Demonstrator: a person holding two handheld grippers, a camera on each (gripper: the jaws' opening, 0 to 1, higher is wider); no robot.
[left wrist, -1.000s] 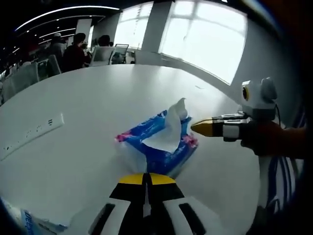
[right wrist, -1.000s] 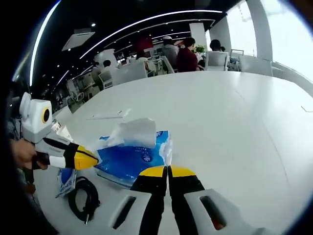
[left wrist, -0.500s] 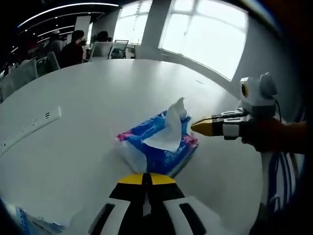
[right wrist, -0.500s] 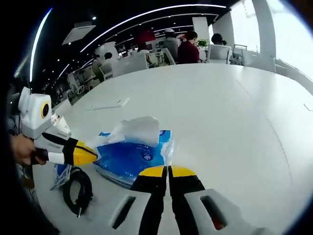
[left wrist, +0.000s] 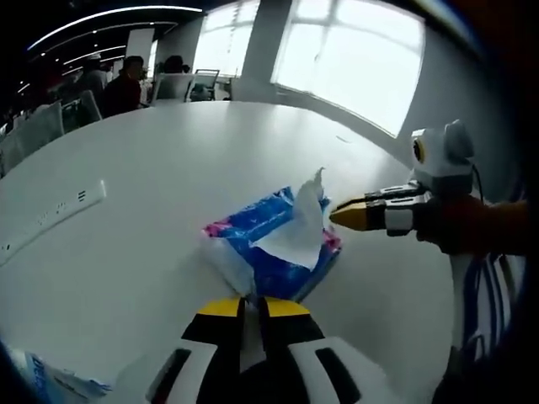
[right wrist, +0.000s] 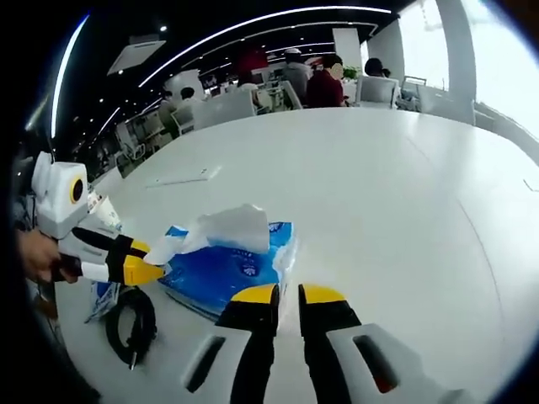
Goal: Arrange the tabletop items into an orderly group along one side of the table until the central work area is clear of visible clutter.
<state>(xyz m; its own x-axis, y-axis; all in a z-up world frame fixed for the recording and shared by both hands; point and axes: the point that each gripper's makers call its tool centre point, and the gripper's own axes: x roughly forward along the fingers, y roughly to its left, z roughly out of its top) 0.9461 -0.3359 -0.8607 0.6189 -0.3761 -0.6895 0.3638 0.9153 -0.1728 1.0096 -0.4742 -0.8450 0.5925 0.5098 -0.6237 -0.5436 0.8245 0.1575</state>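
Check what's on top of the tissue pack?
A white tissue sticks up out of the tissue pack, which lies flat on the table. The sheets inside are covered by the blue wrapper.

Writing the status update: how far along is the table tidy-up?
Done: a small packet and a coiled black cable lie together near the table edge.
In hand: the tissue pack. The left gripper and right gripper flank its ends, jaws slightly parted, neither clamped on it.
Left: the pack sits out on the table, and the white power strip lies apart.
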